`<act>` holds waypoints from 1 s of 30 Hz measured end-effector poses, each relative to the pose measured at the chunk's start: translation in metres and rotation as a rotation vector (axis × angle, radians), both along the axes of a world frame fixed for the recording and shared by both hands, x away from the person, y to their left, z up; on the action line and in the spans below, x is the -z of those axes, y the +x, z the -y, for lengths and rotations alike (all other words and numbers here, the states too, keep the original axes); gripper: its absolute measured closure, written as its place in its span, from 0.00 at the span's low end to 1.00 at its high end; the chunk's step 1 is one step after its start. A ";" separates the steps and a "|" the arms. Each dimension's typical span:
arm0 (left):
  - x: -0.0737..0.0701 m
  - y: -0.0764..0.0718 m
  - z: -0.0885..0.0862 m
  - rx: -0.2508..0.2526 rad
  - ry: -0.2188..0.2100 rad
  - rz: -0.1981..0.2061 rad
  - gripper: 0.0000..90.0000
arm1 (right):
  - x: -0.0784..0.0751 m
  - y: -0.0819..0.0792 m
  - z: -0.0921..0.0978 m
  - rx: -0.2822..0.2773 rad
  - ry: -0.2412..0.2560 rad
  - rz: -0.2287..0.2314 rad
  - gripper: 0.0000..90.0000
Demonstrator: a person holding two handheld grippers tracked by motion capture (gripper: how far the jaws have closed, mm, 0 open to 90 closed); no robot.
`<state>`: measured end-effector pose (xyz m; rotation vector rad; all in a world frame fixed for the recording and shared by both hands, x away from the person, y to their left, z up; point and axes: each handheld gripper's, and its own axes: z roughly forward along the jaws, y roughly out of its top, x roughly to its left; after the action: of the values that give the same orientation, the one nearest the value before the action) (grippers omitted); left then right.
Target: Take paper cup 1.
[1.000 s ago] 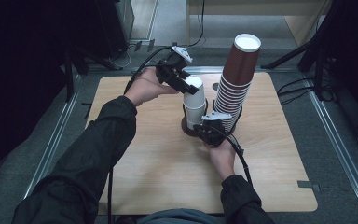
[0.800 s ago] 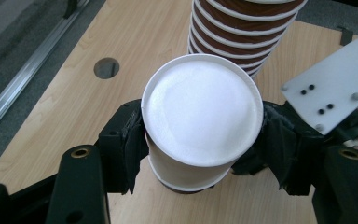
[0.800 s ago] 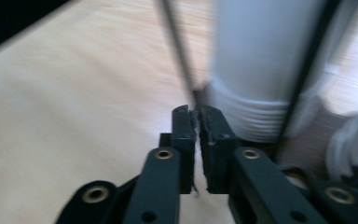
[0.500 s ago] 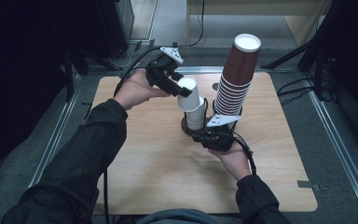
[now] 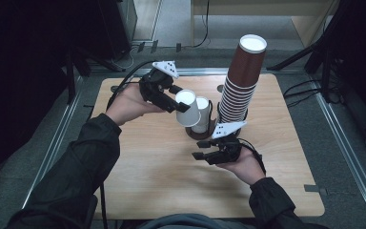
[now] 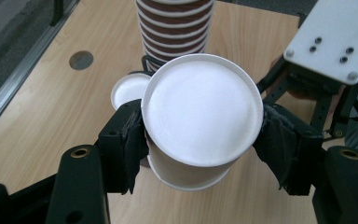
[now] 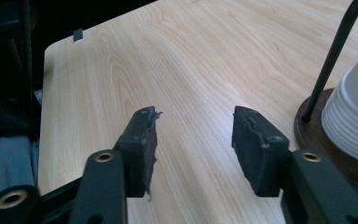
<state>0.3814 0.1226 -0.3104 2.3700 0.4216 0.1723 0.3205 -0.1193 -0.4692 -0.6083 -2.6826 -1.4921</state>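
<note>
My left gripper is clamped on a white paper cup, one jaw pressed against each side of its wall just under the closed end; in the left gripper view that cup sits squeezed between my two black pads, its flat white base turned toward the camera. I hold it tilted in the air, lifted clear of the short stack of white cups that stands upside down in the dark round holder, just left of and above that stack. The tall brown cup stack rises just right of the holder, on the side away from my left hand. My right gripper hovers over the wooden table just in front of the holder, its jaws spread wide with nothing between them; in the right gripper view the bare wood shows between the pads, with the holder's base off to one side.
</note>
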 end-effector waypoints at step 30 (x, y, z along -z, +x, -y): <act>0.078 -0.046 -0.031 0.012 -0.043 -0.083 0.39 | -0.004 0.003 0.014 -0.065 0.012 -0.013 0.36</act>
<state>0.3353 0.1534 -0.3880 2.3428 0.4460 0.0584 0.3232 -0.1333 -0.4654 -0.5221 -2.6545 -1.4825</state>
